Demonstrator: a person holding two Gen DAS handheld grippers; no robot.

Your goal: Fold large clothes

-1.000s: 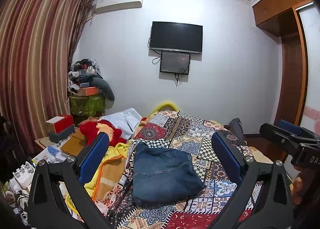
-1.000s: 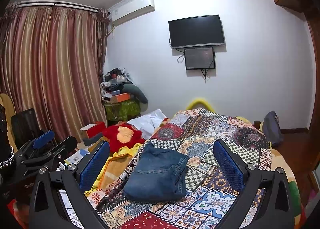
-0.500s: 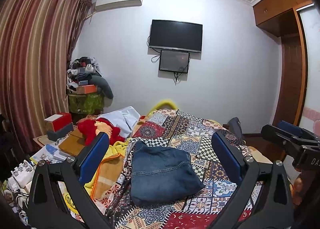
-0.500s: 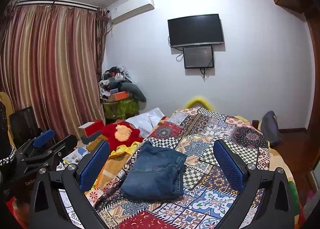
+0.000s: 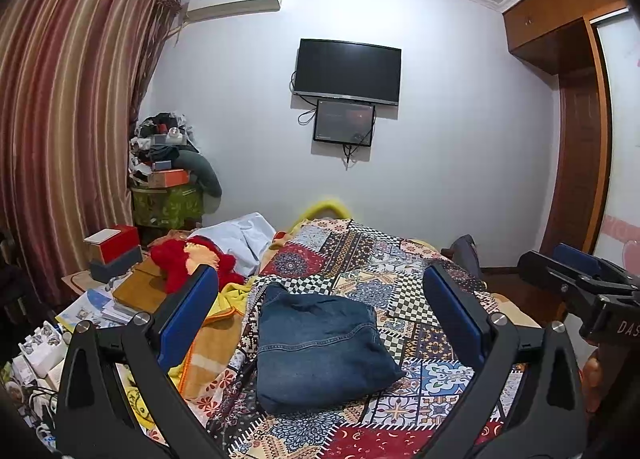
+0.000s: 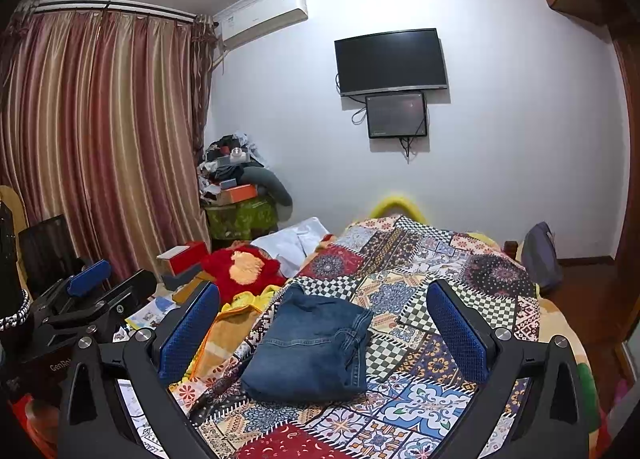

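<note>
A pair of blue jeans [image 5: 320,347] lies folded into a compact bundle on the patchwork bedspread [image 5: 400,279]; it also shows in the right wrist view [image 6: 312,351]. My left gripper [image 5: 320,319] is open and empty, held above and short of the jeans. My right gripper [image 6: 324,327] is open and empty too, raised off the bed. Each gripper shows at the edge of the other's view: the right gripper [image 5: 580,287] at the right of the left wrist view, the left gripper [image 6: 88,299] at the left of the right wrist view.
A red plush toy [image 5: 188,263], a white garment [image 5: 240,235] and a yellow-orange blanket [image 5: 208,343] lie at the bed's left side. Boxes and papers [image 5: 112,251] crowd a low table by the curtain. A cluttered stand [image 5: 164,179] stands in the corner. A dark bag [image 6: 540,259] sits right of the bed.
Both grippers have risen and drawn slightly back from the bed; the jeans sit a little lower in both views. The jeans have not moved.
</note>
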